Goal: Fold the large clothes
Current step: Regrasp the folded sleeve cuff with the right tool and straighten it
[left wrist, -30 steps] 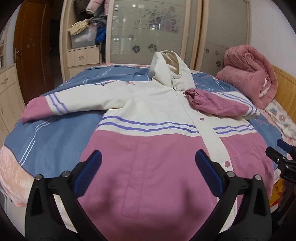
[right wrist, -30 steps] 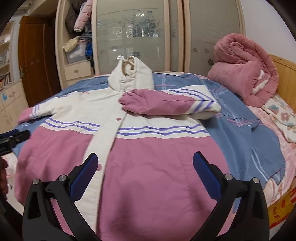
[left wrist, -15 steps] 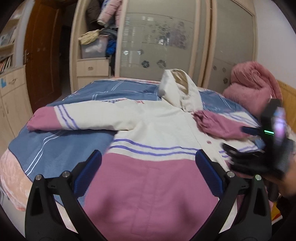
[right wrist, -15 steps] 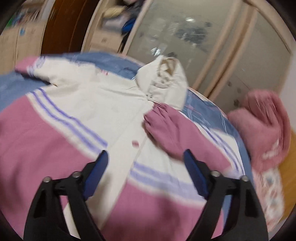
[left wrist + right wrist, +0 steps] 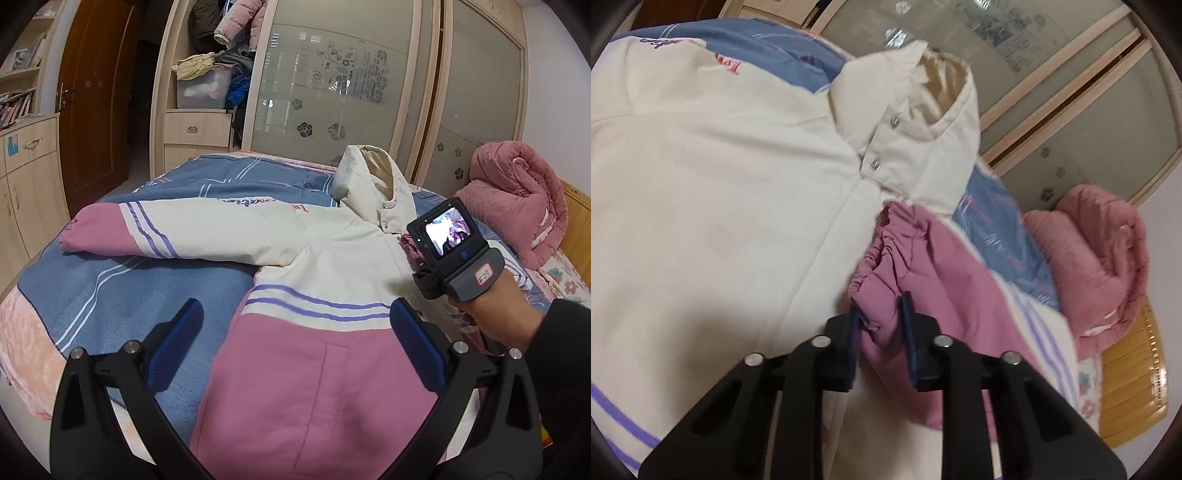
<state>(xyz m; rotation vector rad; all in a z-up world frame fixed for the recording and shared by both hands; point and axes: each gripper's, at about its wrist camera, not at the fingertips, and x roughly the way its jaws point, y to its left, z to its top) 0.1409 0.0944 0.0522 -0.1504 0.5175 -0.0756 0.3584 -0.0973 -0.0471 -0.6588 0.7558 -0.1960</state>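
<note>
Fingers of the left gripper, blue-padded and spread wide, reach forward and downward over the near part of the jacket with nothing between them. The jacket lies front-up on the bed, pink at the hem, cream above, with purple stripes between; one sleeve stretches out flat to the left, and the hood stands at the far end. At the right of this view a hand in a dark sleeve grips the handle of the right gripper, whose rear screen faces the camera (its fingers are hidden behind its own body here). The bed carries a blue striped blanket, and a rolled pink quilt sits at the far right. Behind stand a wardrobe with frosted sliding doors, open shelves stuffed with clothes, and a brown door.

From the right wrist, the right gripper points down at the jacket's chest, tilted in the frame. Its jaws have just been closing, and the pads now pinch the gathered pink cuff of the folded-over sleeve, which lies across the cream front just below the collar snaps. Beyond are the blanket, the pink quilt and a wooden headboard.
</note>
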